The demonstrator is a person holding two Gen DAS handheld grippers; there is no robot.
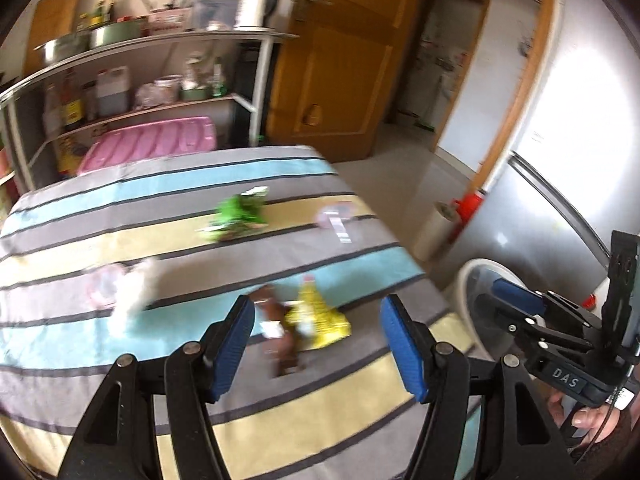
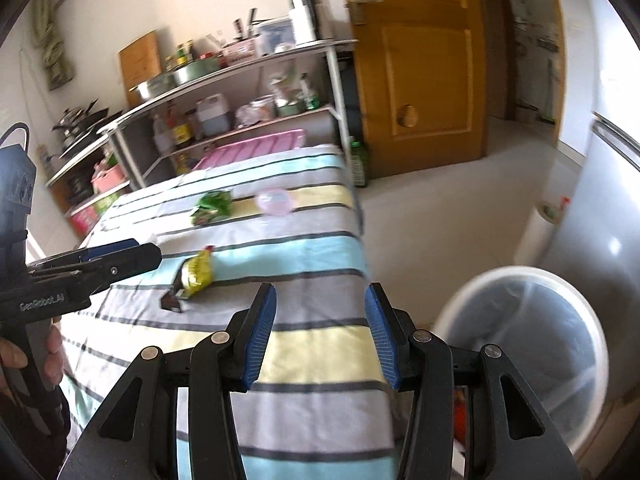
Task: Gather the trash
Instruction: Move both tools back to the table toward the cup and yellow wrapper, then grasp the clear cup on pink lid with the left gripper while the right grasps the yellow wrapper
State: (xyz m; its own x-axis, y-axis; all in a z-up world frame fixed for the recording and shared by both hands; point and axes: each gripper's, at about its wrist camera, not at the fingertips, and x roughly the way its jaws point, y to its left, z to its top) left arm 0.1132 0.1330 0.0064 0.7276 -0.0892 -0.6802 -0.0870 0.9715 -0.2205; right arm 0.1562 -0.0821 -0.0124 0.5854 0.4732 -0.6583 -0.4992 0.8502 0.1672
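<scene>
In the left wrist view, the yellow wrapper (image 1: 320, 316) and brown wrapper (image 1: 280, 336) lie on the striped bench (image 1: 120, 360), lower centre, just beyond the empty, open left tongs (image 1: 318, 346). The right tongs (image 2: 320, 334), also open and empty, are farther, nearer the bin (image 2: 520, 360).

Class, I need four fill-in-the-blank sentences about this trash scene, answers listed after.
1. The yellow wrapper lies on a ____ cloth.
2. Both grippers, left and right, hold ____.
3. The bin stands on the ____, beside the table.
4. The wrapper farthest from the grippers is ____.

Answers: striped; nothing; floor; green
</scene>
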